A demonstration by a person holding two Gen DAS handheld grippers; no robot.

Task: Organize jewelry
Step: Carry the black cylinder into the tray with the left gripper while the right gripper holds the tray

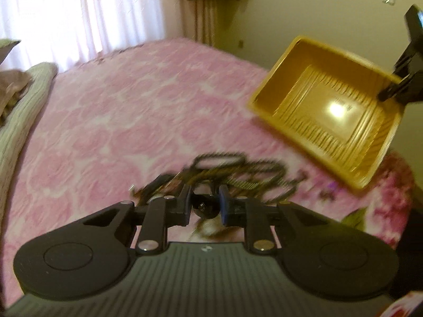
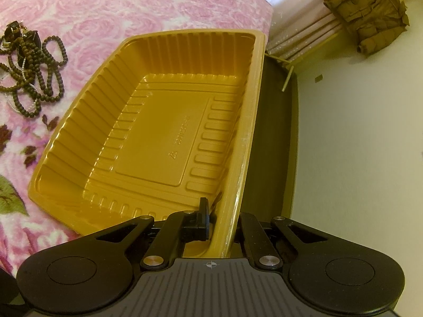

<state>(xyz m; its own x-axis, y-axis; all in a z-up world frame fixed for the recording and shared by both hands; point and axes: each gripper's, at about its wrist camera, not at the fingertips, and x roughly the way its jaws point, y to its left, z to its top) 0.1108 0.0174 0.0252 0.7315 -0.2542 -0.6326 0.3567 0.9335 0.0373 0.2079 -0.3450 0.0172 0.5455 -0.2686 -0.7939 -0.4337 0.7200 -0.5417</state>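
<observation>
Pink rose bedspread [image 1: 132,111] is soft and lumpy, so the yellow tray [image 2: 164,137] sitting at the bed's edge could tip if the right claw [image 2: 219,222], clamped shut on its rim, slips. Left claw [image 1: 205,206] is nearly closed on something small and dark, and the tangled beads [image 2: 34,71] beside the tray could snag and drag.
</observation>
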